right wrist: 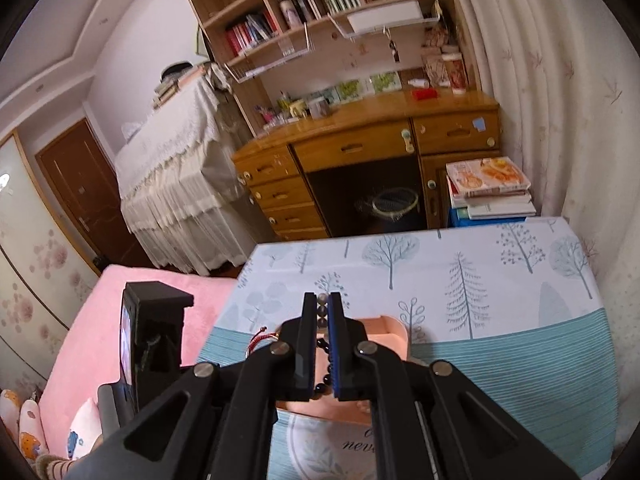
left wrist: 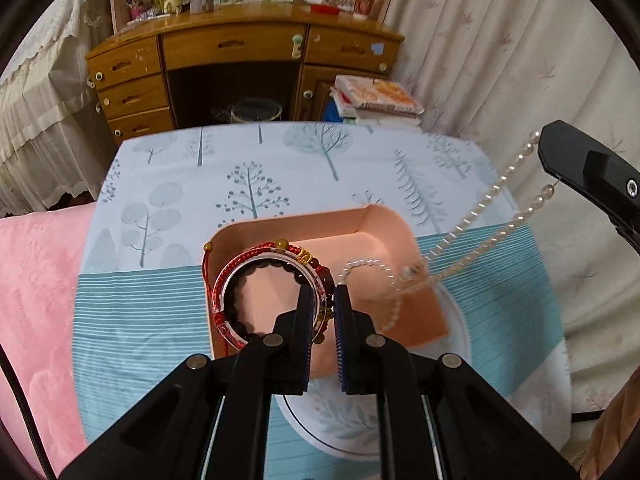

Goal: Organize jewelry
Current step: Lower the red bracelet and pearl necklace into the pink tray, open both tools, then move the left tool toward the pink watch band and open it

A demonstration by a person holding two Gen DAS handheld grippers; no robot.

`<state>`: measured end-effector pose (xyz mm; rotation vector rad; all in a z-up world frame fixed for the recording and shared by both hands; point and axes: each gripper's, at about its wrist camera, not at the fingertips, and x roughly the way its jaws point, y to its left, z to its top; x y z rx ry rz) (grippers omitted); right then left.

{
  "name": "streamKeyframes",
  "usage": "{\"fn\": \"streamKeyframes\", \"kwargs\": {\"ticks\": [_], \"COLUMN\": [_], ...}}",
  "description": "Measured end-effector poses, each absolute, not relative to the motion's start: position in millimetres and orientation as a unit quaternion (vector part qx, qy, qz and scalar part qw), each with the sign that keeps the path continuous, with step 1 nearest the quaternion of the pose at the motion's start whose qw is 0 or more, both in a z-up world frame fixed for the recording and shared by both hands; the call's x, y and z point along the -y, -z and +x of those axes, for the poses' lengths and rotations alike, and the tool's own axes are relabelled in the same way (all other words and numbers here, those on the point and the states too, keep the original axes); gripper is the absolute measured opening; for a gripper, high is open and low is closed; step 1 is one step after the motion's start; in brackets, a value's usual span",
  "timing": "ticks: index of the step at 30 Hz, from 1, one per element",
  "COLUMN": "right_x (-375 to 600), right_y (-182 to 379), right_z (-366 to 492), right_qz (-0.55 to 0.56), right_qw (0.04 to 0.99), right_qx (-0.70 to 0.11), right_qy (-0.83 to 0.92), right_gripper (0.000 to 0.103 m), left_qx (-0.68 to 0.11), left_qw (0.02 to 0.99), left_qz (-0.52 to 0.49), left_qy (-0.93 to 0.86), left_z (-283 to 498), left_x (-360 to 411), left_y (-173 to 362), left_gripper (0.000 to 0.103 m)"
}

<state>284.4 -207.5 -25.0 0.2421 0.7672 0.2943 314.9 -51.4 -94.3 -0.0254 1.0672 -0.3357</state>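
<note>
**Operator:** What did you find nearest the left gripper (left wrist: 323,291)?

**Inspector:** Its jaws are pressed nearly together, pinching the bundle of bracelets (left wrist: 224,300) at one spot on the rim. The ring hangs to the gripper's left, over the pink tray (left wrist: 384,236). You hold several pieces by a single narrow pinch. A swing or a tilt could work one loose; I judge the smooth bangle the likeliest to slip.

**Operator:** And just beyond it?

**Inspector:** The tail of the pearl necklace (left wrist: 480,208) lies coiled in the tray, just right of the fingertips and close to the bundle. I cannot tell whether they touch; the strand is blurred there. If you move the hands apart with the two caught, the cord may snag or the string may strain.

**Operator:** Further out?

**Inspector:** The strand rises up and to the right, to your right gripper (right wrist: 322,298), which is clamped shut on beads. The tray rests on a white plate (left wrist: 456,320) on the tabletop (left wrist: 160,300), not flat on the cloth. A taut pull on the pearls could drag or tip it. Lift the pearls clear before carrying them sideways.
</note>
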Motion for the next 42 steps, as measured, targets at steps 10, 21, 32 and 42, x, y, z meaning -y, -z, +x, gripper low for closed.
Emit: {"fn": "streamKeyframes", "kwargs": {"ticks": [10, 21, 32, 42], "right_x": [206, 215, 212, 203], "right_y": [63, 56, 30, 11], "right_z": [293, 235, 172, 123], "right_qz": [0.118, 0.146, 0.131, 0.112], "right_qw": [0.884, 0.886, 0.903, 0.915], "right_qx": [-0.435, -0.423, -0.392, -0.366], "right_qy": [-0.123, -0.121, -0.115, -0.126], "right_gripper": [0.007, 0.03, 0.03, 0.03], "left_qx": [-0.482, -0.423, -0.361, -0.351], "left_qw": [0.863, 0.899, 0.928, 0.931], "left_qz": [0.007, 0.041, 0.005, -0.012], "left_qy": [0.149, 0.102, 0.091, 0.097], "left_z": [301, 227, 160, 117], "left_x": [44, 30, 20, 8], "left_y": [94, 53, 12, 7], "left_gripper": [0.071, 0.076, 0.087, 0.088]}}
